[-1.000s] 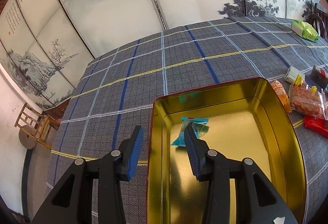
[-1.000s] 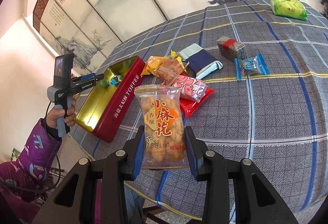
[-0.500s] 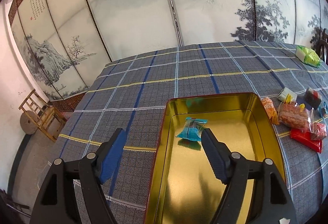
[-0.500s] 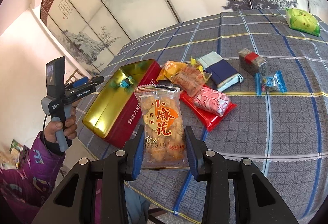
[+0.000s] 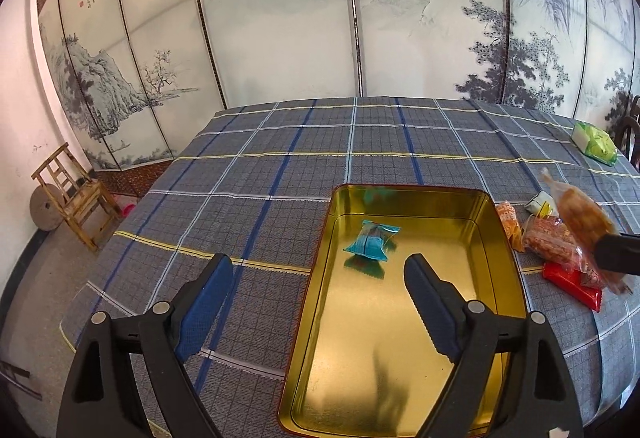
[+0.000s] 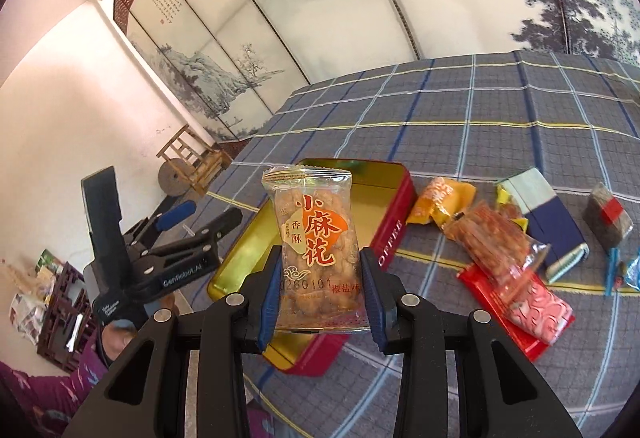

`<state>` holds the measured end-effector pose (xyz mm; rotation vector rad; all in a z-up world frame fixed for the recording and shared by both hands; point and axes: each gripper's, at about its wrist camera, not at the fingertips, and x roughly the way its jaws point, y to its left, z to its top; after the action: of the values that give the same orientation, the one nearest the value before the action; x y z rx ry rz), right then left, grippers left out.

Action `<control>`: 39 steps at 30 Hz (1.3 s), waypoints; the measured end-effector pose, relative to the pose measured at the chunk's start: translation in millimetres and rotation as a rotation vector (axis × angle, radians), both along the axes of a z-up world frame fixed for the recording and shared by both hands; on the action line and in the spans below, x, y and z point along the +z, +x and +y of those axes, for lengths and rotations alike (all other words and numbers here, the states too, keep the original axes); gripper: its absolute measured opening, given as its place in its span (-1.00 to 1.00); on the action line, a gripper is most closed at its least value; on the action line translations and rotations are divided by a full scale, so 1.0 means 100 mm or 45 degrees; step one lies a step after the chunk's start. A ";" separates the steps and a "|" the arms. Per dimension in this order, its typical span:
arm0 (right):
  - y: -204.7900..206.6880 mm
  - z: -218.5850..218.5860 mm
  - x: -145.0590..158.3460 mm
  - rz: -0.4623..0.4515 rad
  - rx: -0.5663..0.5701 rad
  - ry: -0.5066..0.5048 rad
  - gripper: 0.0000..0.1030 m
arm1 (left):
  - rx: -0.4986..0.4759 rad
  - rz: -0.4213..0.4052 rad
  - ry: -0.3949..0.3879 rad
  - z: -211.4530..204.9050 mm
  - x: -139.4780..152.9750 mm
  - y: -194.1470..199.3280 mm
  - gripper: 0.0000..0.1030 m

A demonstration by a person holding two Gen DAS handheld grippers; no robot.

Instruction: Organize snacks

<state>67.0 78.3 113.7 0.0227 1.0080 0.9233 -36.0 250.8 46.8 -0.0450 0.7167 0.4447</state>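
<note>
Left wrist view: The left gripper (image 5: 316,278) has its blue pads wide apart and holds nothing. Half a second ago the jaws were not this wide, and the camera sat lower and closer to the tin. Now more of the table shows. The gold tin (image 5: 500,222) is shiny inside like a mirror and has round corners. One small blue candy pack (image 5: 370,242) lies in it, toward 12 o'clock from the pads. At 3 o'clock a blurry twist snack bag (image 5: 580,217) has come into view, with the black tip of the right gripper (image 5: 616,258) on it. It was not there before. The tablecloth (image 5: 280,165) is gray with blue, white and yellow lines. Behind it stands a painted screen (image 5: 280,29) with trees and hills. A little wooden chair (image 5: 70,197) sits at 9 o'clock.

Right wrist view: The right gripper (image 6: 320,290) is closed tight on the twist snack bag (image 6: 314,238), a clear crinkly pack with orange letters. It is now held over the red-sided tin (image 6: 390,230); before, the tin was farther to the left. The left gripper (image 6: 196,220) is at 9 o'clock. More snacks lie at 3 o'clock: an orange pack (image 6: 440,203), a pink pack (image 6: 538,304) and a navy pouch (image 6: 548,222).
</note>
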 end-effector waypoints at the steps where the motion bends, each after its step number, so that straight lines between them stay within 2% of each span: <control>1: 0.04 0.06 -0.03 0.022 -0.003 0.005 -0.26 | 0.004 0.001 -0.003 0.02 0.00 -0.01 0.65; 5: 0.21 0.30 -0.15 0.090 -0.020 0.009 -0.26 | 0.010 0.002 -0.021 0.09 -0.03 -0.04 0.66; 12: 0.41 0.64 -0.34 0.144 -0.040 -0.032 -0.26 | 0.042 -0.002 -0.057 0.25 -0.07 -0.09 0.68; 24: 0.65 0.81 -0.66 0.184 -0.119 -0.162 -0.25 | 0.022 -0.016 -0.088 0.35 -0.09 -0.17 0.68; 39: 0.72 1.13 -0.80 0.183 -0.110 -0.247 -0.25 | 0.027 0.001 -0.060 0.39 -0.12 -0.16 0.69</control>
<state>139.3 191.5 33.5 -0.0303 1.2175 0.7503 -52.1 289.7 35.1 -0.0970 0.7281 0.4481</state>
